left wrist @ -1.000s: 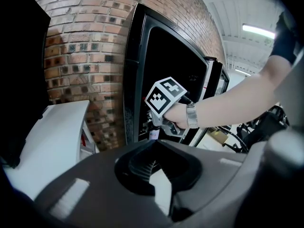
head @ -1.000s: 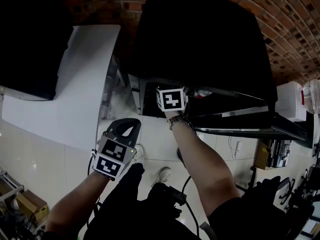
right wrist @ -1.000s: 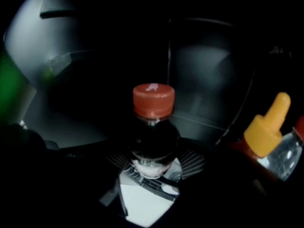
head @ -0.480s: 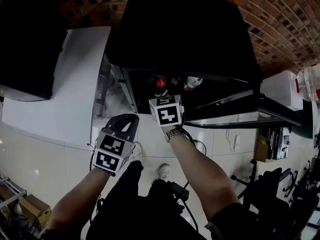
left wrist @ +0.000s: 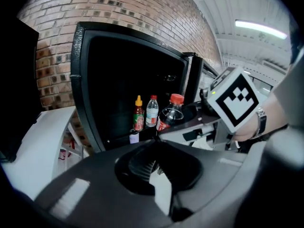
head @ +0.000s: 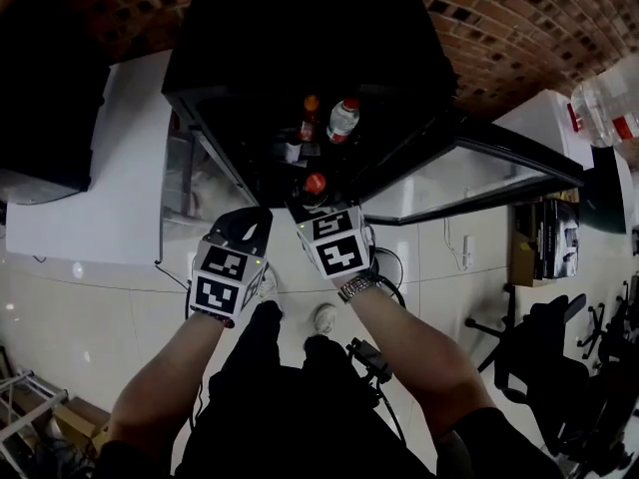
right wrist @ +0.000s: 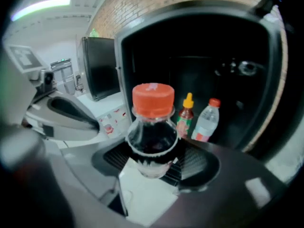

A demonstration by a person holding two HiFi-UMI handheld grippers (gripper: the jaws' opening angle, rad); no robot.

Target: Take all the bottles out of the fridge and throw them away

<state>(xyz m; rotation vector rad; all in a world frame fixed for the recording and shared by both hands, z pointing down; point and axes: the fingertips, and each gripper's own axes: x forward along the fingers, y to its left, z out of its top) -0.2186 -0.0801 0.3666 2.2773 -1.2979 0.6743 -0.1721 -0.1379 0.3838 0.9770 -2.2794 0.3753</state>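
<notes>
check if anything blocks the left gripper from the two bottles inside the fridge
Nothing visible does. The fridge stands open, and the sauce bottle and water bottle show unobstructed beyond the left gripper. The cola bottle in the right gripper sits beside that path.

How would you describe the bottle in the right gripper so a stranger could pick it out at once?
Find the open black fridge against the brick wall. Just in front of it, the right gripper clamps a cola bottle. Unlike the sauce bottle and water bottle behind, it holds dark drink.

Right gripper [right wrist: 152, 161] grips a red-capped cola bottle [right wrist: 153, 133]; sauce bottle [right wrist: 185, 115] and water bottle [right wrist: 206, 122] stand in the fridge [right wrist: 268, 80] behind
</notes>
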